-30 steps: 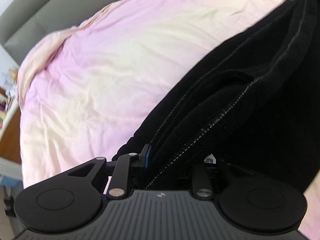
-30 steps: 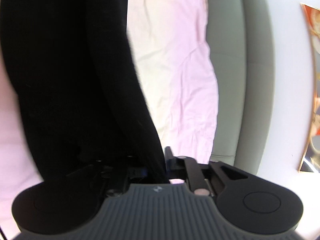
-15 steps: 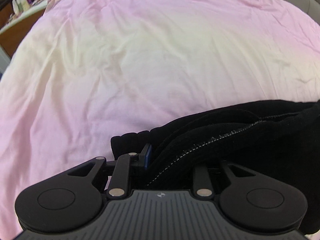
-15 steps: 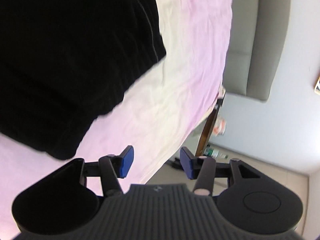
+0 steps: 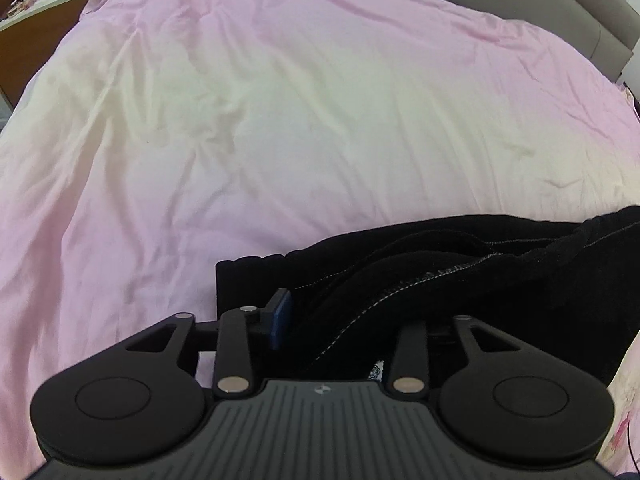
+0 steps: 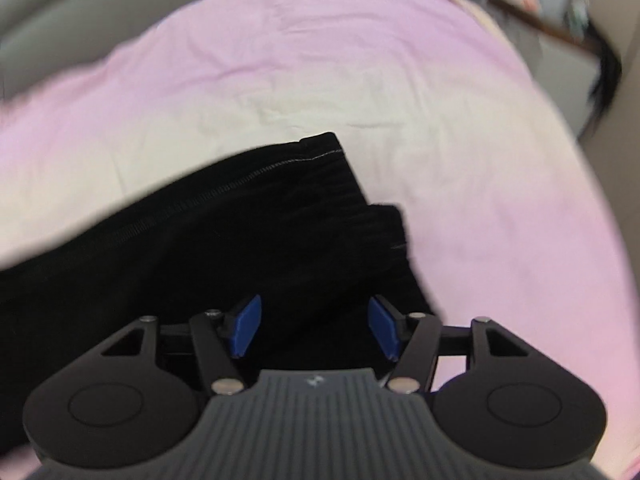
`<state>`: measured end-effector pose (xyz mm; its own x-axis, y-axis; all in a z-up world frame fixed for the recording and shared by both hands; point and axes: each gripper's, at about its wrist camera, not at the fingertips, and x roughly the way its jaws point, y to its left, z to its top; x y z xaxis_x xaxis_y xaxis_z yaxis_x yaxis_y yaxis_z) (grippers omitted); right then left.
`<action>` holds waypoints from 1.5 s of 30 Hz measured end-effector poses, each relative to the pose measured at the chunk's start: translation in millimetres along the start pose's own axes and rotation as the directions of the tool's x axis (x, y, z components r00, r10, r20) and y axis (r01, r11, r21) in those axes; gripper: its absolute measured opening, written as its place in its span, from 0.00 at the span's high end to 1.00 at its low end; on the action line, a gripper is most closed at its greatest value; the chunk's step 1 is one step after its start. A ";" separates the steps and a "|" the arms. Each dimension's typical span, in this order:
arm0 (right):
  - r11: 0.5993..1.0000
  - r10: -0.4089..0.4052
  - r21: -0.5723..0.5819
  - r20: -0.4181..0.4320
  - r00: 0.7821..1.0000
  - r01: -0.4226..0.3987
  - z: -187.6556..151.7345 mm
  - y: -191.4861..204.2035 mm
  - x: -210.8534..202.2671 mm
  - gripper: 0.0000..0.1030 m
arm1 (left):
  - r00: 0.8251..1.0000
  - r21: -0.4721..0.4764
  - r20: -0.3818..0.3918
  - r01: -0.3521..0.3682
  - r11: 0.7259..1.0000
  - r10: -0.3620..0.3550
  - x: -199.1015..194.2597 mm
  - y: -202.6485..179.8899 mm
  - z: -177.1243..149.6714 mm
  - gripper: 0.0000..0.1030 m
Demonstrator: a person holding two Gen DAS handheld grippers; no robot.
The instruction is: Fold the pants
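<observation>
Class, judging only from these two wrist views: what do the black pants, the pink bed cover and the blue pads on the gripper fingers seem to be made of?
Black pants: soft matte fabric with fine ribs, possibly corduroy or a knit; pale contrast stitching along the seams.
Pink bed cover: thin woven cloth, probably cotton; matte, with fine creases.
Blue pads on the right gripper fingers: smooth, slightly dull, perhaps rubber or plastic.

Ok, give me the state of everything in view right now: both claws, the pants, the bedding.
left claw: shut on the black pants, fabric bunched between its fingers
right claw: open, over the pants, gripping nothing
black pants: lying on the bed, layers stacked
pink bedsheet: spread out, lightly wrinkled
</observation>
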<state>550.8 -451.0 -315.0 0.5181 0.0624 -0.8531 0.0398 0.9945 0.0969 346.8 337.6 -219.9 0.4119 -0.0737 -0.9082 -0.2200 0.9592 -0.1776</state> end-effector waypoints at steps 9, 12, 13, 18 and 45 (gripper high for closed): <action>0.901 0.171 0.387 0.093 0.981 -0.194 -22.4 -3.6 37.5 0.61 | 0.993 -0.231 0.119 0.035 0.972 -0.007 -32.7 40.4 -22.8 0.18; 0.892 0.159 0.403 0.146 0.976 -0.206 -20.8 -3.0 24.5 0.88 | 0.992 -0.153 0.127 0.043 0.987 -0.024 -35.2 30.5 -39.2 0.18; 0.881 0.164 0.420 0.162 0.973 -0.218 -21.4 -5.0 19.1 0.90 | 0.993 -0.136 0.117 0.044 0.990 -0.028 -32.4 27.7 -45.1 0.18; 0.853 0.190 0.432 0.265 0.946 -0.292 -20.2 -11.6 -26.2 0.93 | 0.998 -0.078 0.054 0.033 0.996 -0.029 -7.0 17.2 -65.8 0.18; 0.624 0.124 0.719 0.294 0.948 -0.305 -72.5 -96.2 1.8 0.71 | 0.981 0.074 0.143 -0.142 0.987 0.131 3.3 -40.0 -81.1 0.17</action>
<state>485.9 -540.5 -363.0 0.7472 0.1577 -0.6456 0.4814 0.5413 0.6894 285.2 276.9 -246.6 0.5017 0.0919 -0.8602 -0.2106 0.9774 -0.0184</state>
